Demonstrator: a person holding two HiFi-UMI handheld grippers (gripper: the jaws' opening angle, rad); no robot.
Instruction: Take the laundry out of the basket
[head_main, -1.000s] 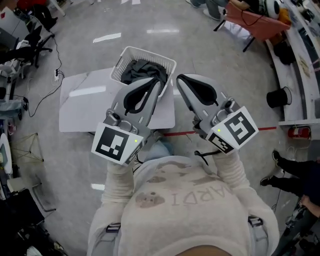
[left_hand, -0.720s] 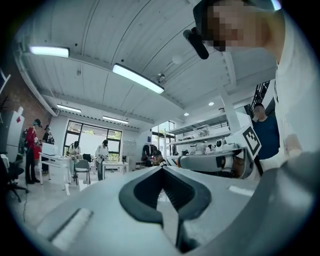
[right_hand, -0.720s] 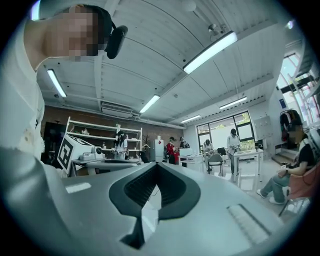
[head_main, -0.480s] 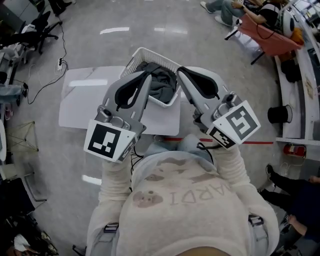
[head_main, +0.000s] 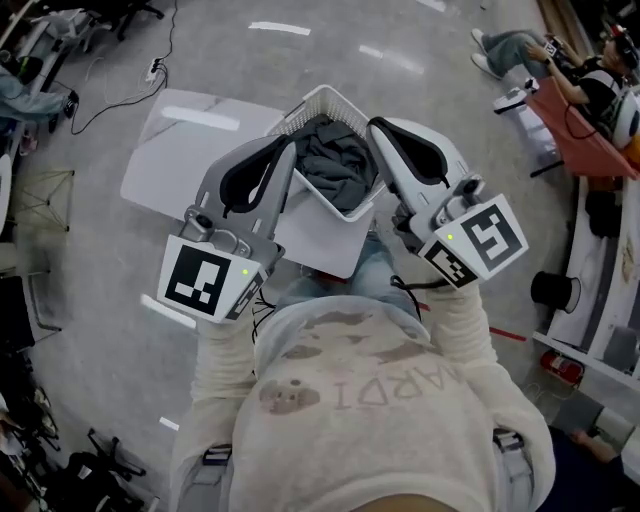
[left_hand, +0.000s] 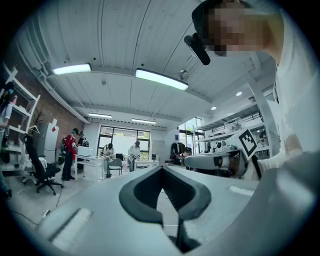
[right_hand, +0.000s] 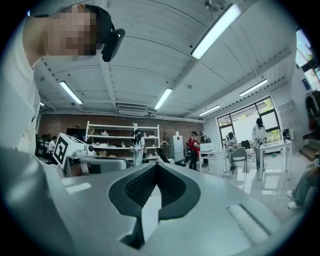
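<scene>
Both grippers are clenched on nothing. The left gripper (head_main: 287, 150) and right gripper (head_main: 374, 125) are held up in front of the person, and in the head view the basket (head_main: 308, 106) shows between their tips. The laundry (head_main: 335, 165) lies inside it, a dark grey, crumpled heap of soft folds that fills the white lattice walls. The basket sits at the near right edge of a white table (head_main: 190, 150).
</scene>
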